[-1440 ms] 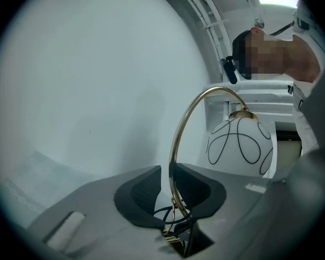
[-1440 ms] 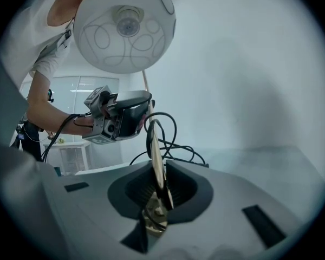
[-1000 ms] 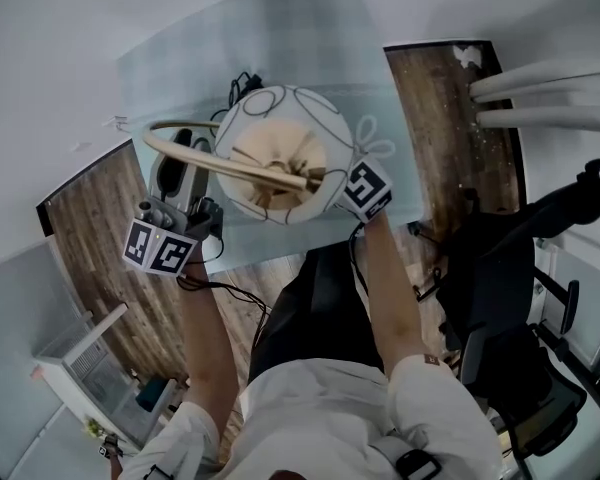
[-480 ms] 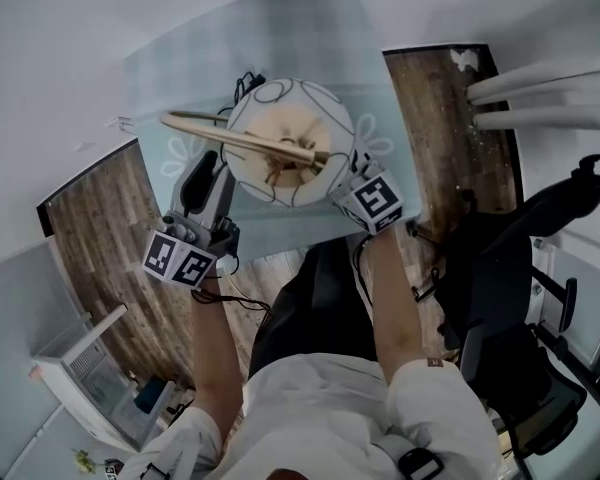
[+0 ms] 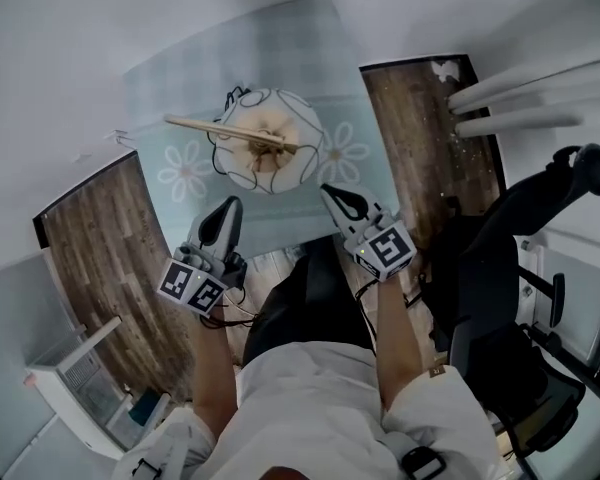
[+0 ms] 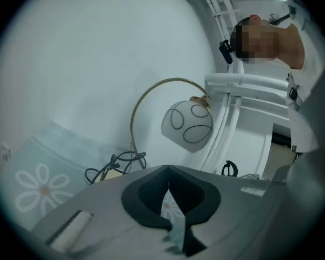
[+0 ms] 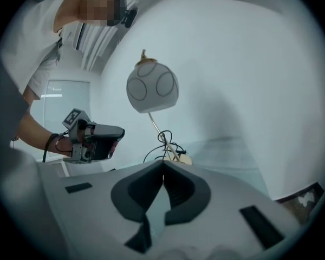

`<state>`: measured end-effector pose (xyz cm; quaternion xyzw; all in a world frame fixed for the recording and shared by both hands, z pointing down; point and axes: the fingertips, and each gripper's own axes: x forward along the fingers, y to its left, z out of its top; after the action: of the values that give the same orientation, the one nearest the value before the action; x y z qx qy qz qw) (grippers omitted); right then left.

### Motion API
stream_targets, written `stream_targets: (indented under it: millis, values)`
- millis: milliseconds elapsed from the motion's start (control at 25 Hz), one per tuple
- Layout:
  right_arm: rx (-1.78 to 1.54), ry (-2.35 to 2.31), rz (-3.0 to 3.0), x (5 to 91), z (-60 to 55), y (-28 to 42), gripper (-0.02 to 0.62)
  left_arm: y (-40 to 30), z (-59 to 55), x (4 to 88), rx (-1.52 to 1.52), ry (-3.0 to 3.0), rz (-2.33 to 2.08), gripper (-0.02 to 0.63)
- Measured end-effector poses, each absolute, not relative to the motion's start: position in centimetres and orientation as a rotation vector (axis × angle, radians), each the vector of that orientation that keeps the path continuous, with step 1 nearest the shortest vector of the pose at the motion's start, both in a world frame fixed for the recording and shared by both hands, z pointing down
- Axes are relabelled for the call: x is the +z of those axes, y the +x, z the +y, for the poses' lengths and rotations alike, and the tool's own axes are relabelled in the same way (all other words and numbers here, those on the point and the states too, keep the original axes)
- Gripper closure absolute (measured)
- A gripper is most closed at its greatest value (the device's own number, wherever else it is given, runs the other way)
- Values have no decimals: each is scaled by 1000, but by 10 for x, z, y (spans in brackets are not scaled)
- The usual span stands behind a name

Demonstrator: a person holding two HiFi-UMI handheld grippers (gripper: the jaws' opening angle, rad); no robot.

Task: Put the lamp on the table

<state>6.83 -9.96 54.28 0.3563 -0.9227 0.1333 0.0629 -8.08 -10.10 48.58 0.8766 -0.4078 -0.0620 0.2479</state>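
The lamp stands on the glass-topped table (image 5: 180, 78) with the flowered mat. Its white globe shade (image 5: 265, 153) with black line rings hangs from a curved gold arm (image 5: 212, 126). In the left gripper view the shade (image 6: 187, 124) and the gold arm (image 6: 146, 99) rise clear of my jaws. The right gripper view shows the shade (image 7: 151, 88) ahead too. My left gripper (image 5: 228, 208) is shut and empty, at the table's near edge, left of the lamp. My right gripper (image 5: 332, 196) is shut and empty to the lamp's right. Neither touches the lamp.
A black cable (image 6: 114, 164) lies coiled at the lamp's foot. A black office chair (image 5: 510, 298) stands to the right on the wooden floor (image 5: 90, 238). White bars (image 5: 540, 98) reach in at the upper right, and a white rack (image 5: 75, 368) sits at the lower left.
Both grippers have let go of the lamp and drawn back toward the person, jaws now shut. The lamp has moved away from the camera and stands alone on the table.
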Motion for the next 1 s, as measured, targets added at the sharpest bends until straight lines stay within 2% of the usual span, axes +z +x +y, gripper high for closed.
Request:
stream_targets:
  millis: [640, 1000]
  values:
    - [272, 987, -3032, 364, -53, 26, 598, -48, -56, 366, -183, 2525, -1048, 607]
    - [195, 981, -3055, 314, -37, 5, 598, -54, -42, 322, -197, 2567, -1093, 606]
